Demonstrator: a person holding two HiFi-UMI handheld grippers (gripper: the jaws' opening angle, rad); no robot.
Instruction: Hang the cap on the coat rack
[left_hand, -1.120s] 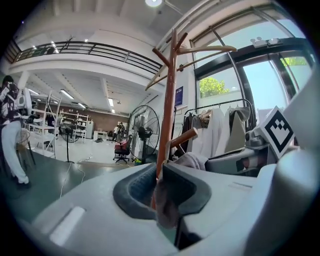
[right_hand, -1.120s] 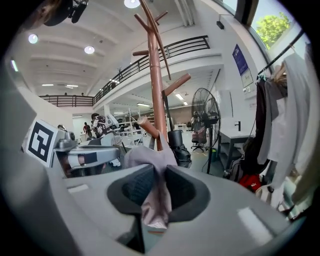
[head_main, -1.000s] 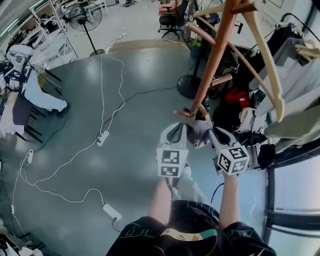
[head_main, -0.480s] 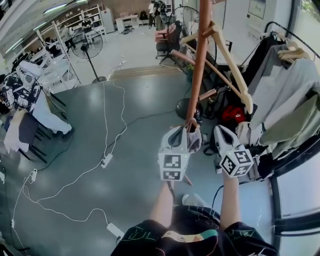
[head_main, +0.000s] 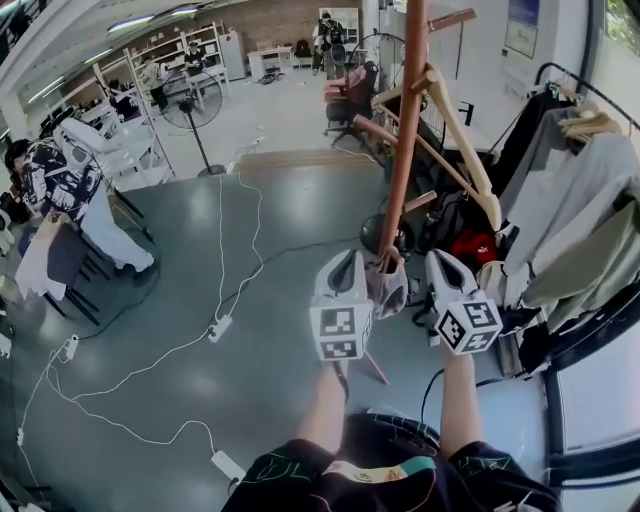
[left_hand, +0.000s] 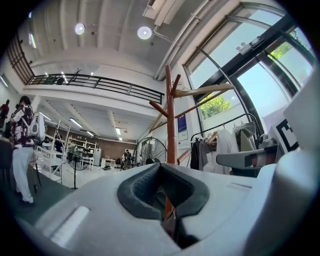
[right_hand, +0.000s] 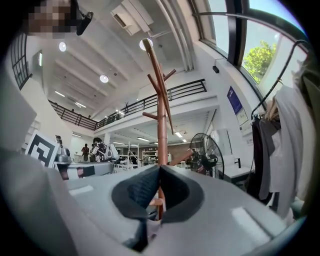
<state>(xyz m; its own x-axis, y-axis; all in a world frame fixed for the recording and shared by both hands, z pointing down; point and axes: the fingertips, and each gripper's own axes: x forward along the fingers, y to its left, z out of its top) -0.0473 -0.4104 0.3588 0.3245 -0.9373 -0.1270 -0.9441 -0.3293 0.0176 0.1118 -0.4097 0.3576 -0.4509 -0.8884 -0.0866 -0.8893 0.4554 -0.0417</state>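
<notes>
The brown wooden coat rack (head_main: 400, 150) rises just ahead of me, with angled pegs near its top (left_hand: 171, 125) (right_hand: 161, 130). A grey cap (head_main: 388, 288) hangs close to the pole's lower part, against the right side of my left gripper (head_main: 348, 258). That gripper is shut on the cap's edge, and its jaws meet in its own view (left_hand: 161, 167). My right gripper (head_main: 436, 260) is a little to the right of the cap and apart from it. Its jaws look shut and empty (right_hand: 160, 167). Both grippers point at the pole.
A clothes rail (head_main: 580, 190) with hanging garments stands at the right, with bags below it. A fan base (head_main: 378, 235) sits behind the pole. White cables and a power strip (head_main: 222, 327) cross the floor. A standing fan (head_main: 190, 100) and a draped chair (head_main: 60, 250) are at the left.
Both grippers have risen along the pole. The cap, earlier stretched between the two grippers, now hangs at the left one only, and the right gripper has come away from it.
</notes>
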